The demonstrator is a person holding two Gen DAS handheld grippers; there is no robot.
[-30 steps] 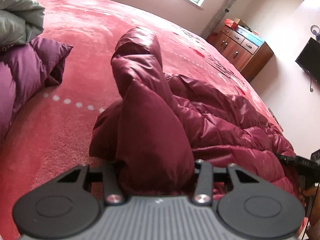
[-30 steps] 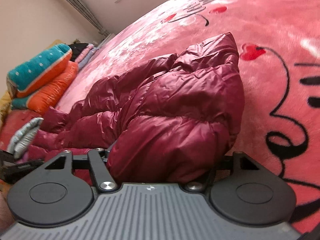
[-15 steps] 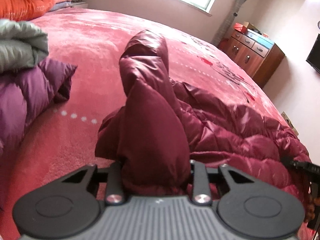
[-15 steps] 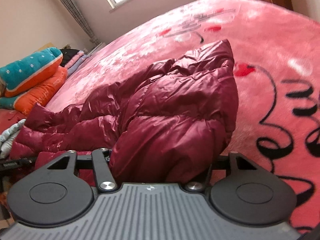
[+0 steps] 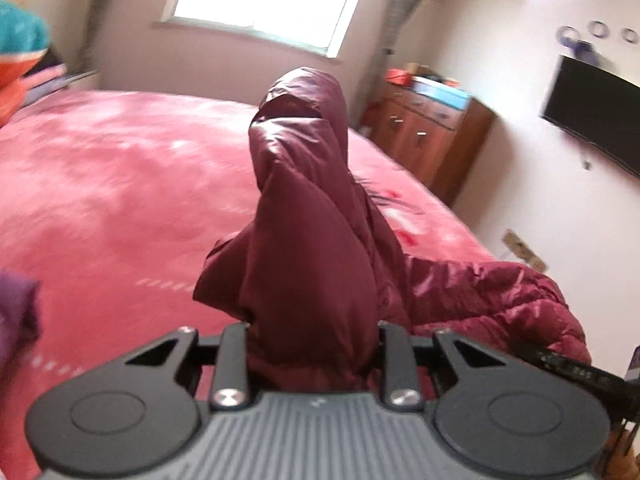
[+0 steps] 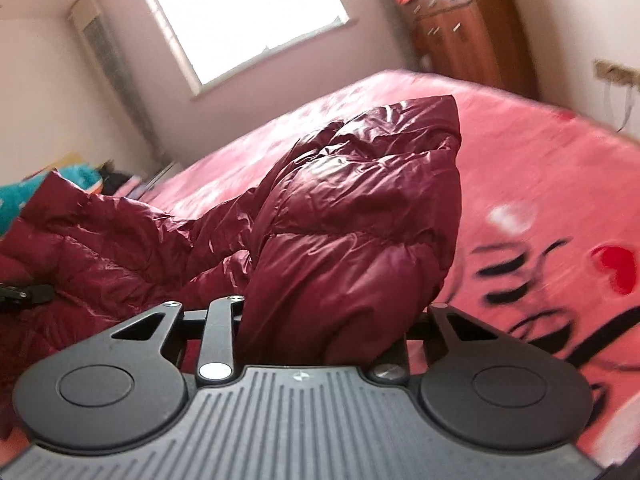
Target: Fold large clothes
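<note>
A dark red puffer jacket [image 5: 308, 248] hangs between both grippers above a pink bed [image 5: 120, 184]. My left gripper [image 5: 312, 344] is shut on a bunched end of it, which rises in a tall fold ahead of me. My right gripper [image 6: 320, 332] is shut on another padded end of the jacket [image 6: 352, 232]. The fabric hides the fingertips of both. The rest of the jacket sags leftward in the right wrist view, toward the other gripper [image 6: 24, 294].
The pink bedspread [image 6: 540, 208] has black script and a red heart. A wooden dresser [image 5: 432, 136] stands by the far wall, a black TV [image 5: 596, 116] on the right wall. Folded bedding [image 5: 20, 52] and a purple garment [image 5: 16, 312] lie at left.
Both grippers have lifted and tilted upward with the jacket, so the window and walls now show. The jacket has come off the bed more. The grips have not changed.
</note>
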